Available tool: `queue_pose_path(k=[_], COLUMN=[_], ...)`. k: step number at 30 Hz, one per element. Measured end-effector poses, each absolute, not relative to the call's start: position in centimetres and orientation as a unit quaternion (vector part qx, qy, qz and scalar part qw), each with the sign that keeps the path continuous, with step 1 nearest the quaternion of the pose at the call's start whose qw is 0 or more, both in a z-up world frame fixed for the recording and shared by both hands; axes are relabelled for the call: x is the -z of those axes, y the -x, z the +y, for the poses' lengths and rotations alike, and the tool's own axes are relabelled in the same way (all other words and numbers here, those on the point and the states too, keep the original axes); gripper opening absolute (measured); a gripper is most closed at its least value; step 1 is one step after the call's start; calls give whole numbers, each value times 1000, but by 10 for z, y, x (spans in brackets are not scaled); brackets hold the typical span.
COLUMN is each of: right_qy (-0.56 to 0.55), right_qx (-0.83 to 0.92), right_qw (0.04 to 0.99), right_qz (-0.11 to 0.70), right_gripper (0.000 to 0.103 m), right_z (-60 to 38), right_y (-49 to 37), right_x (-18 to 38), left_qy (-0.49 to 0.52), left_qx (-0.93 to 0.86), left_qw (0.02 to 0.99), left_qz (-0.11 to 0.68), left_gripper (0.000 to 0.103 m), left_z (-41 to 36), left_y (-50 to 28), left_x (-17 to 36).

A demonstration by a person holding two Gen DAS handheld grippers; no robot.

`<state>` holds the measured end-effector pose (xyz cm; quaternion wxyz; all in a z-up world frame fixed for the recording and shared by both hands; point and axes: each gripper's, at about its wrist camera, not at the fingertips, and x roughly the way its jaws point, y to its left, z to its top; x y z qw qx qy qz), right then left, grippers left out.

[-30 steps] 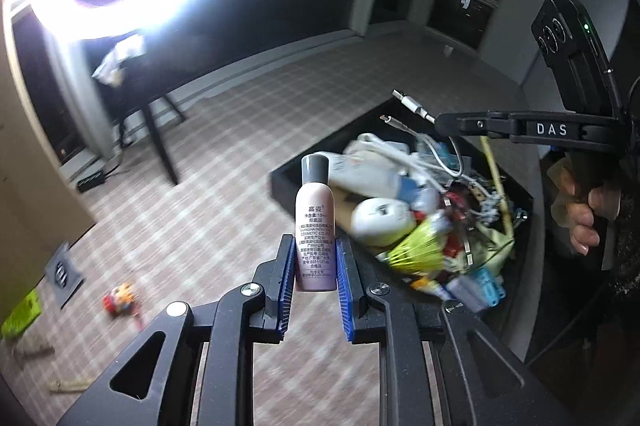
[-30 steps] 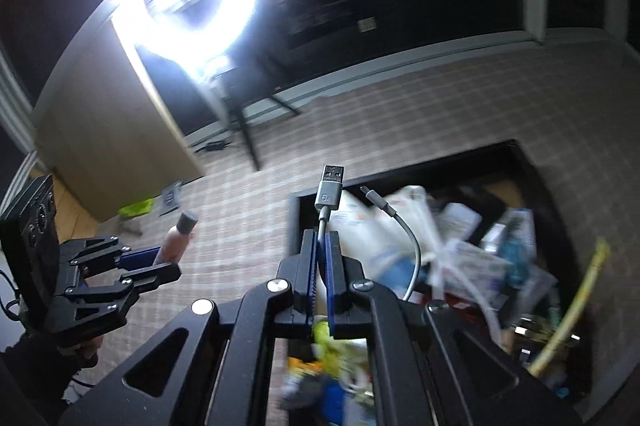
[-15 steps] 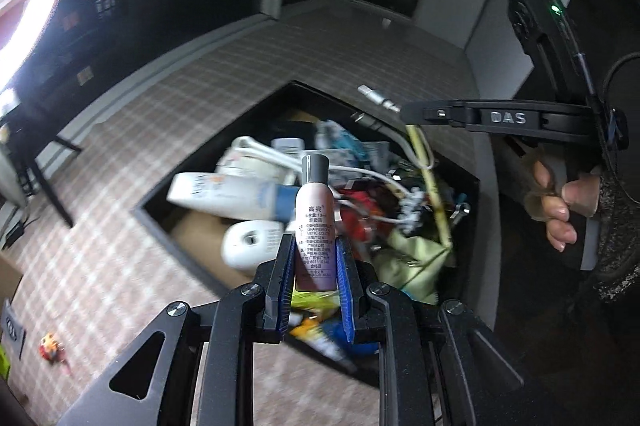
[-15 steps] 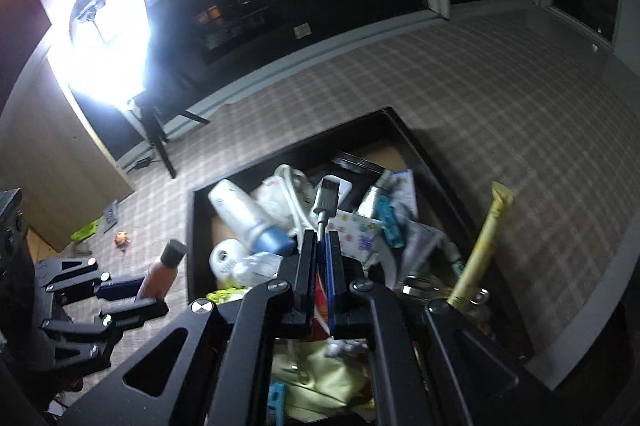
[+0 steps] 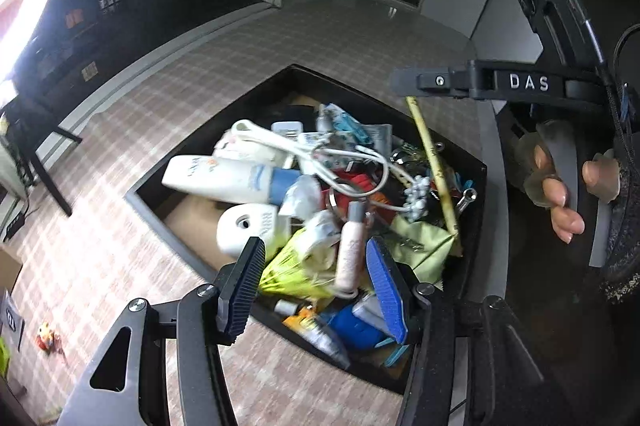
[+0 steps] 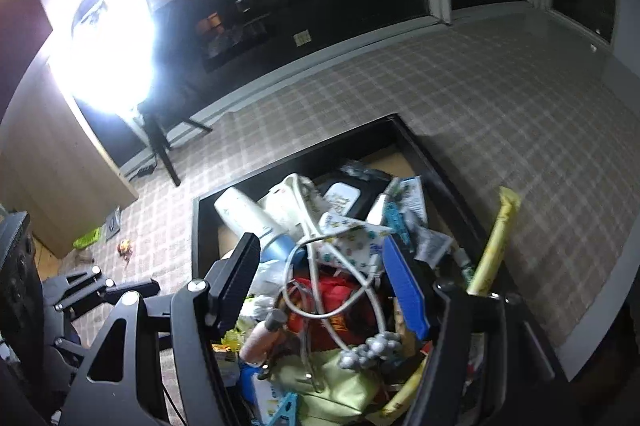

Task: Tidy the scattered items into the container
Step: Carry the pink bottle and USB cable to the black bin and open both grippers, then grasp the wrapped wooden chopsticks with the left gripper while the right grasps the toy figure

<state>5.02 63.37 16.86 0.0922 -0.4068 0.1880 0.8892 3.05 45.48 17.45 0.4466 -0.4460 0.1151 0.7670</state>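
A black container [image 5: 216,130] holds a heap of several items, with a white lotion bottle [image 5: 224,180] on its left. My left gripper [image 5: 316,254] hangs over the near corner, its jaws opening. A small pink bottle [image 5: 352,246] lies tilted between them on the heap, free of both pads. My right gripper [image 6: 320,246] is also opening over the container [image 6: 196,226]. A white USB cable [image 6: 376,306] lies looped on the pile between its pads, untouched. The pink bottle [image 6: 260,338] shows at lower left there. Each gripper appears in the other's view: the right gripper [image 5: 404,82], the left gripper [image 6: 120,290].
A yellow stick [image 5: 432,166] leans out over the container's right rim. A hand [image 5: 560,194] grips the right handle. On the checked floor to the left lie a small toy [image 5: 46,336] and a green item [image 6: 86,238]. A ring light [image 6: 104,38] glares beside a wooden panel [image 6: 60,166].
Both grippers moved over the container and opened. The pink bottle left the left pads and tipped onto the heap. The USB cable left the right pads and dropped onto the pile.
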Motion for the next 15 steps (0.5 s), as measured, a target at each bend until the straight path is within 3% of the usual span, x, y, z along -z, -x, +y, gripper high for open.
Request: queue_pose_path(k=[15], right_qy=[450], right_qx=[-889], right_qw=[-55], right_qz=[61], right_gripper=[63], right_z=[506], right_y=[36], right_x=[-157], left_qy=[471], left_qx=[-794], left_qw=[367], left_qz=[111], left_gripper=[50], left_z=[306], left_y=[14], left_x=[-144])
